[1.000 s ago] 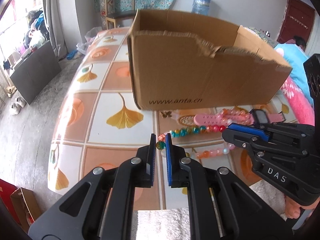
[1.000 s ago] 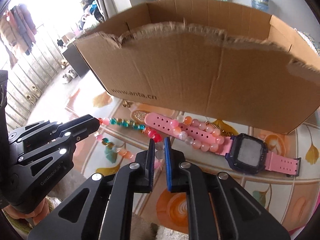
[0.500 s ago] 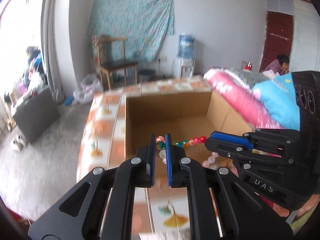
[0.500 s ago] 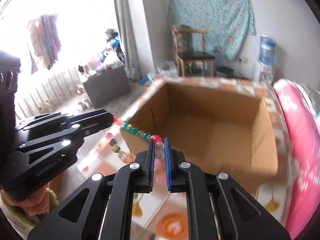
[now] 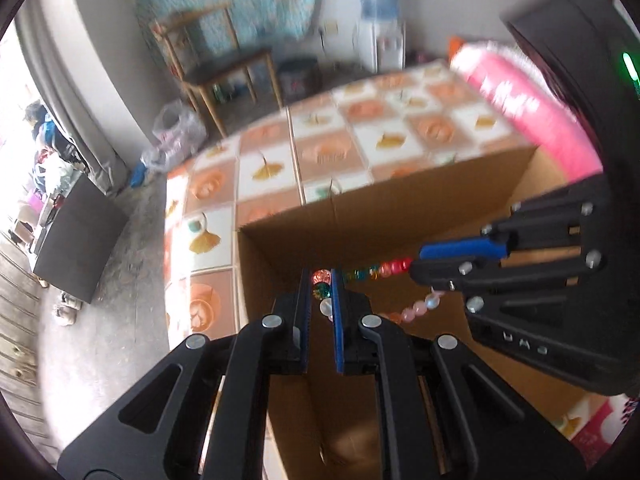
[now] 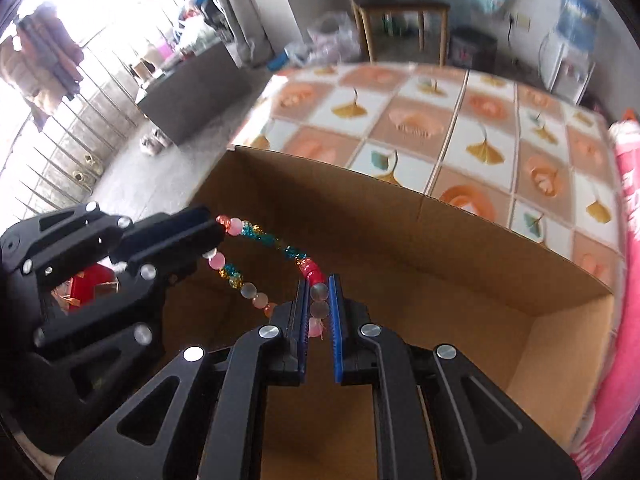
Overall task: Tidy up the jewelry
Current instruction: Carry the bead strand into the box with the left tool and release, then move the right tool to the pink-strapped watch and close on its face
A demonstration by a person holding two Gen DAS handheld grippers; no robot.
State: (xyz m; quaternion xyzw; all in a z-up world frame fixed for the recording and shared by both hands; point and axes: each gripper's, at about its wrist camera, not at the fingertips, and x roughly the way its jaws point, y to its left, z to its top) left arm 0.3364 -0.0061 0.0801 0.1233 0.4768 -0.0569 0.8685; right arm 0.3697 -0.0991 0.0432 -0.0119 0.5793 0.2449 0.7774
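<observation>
**Bead strand carried over the open carton**

A second ago both grippers were low at the tabletop in front of the cardboard box, with a pink watch lying beside the beads; now both look down into the box from above, and the watch is out of sight.

The left gripper is clamped on one end of the beaded bracelet, with a red bead and a teal one pinched between its blue pads. The right gripper is clamped on the other end, with frosted clear beads and a red bead caught between its pads. Between the two, one run of teal, gold and red beads spans almost taut, while a second run of pink and clear beads sags below it in a loop. The whole strand hangs in the air above the interior of the cardboard box, touching neither wall nor floor as far as the blurred left view allows.

The box stands on a table covered with a ginkgo-leaf tablecloth. A pink quilt lies along the far right side of the box. Beyond the table stand a wooden chair and a water dispenser against the wall.
</observation>
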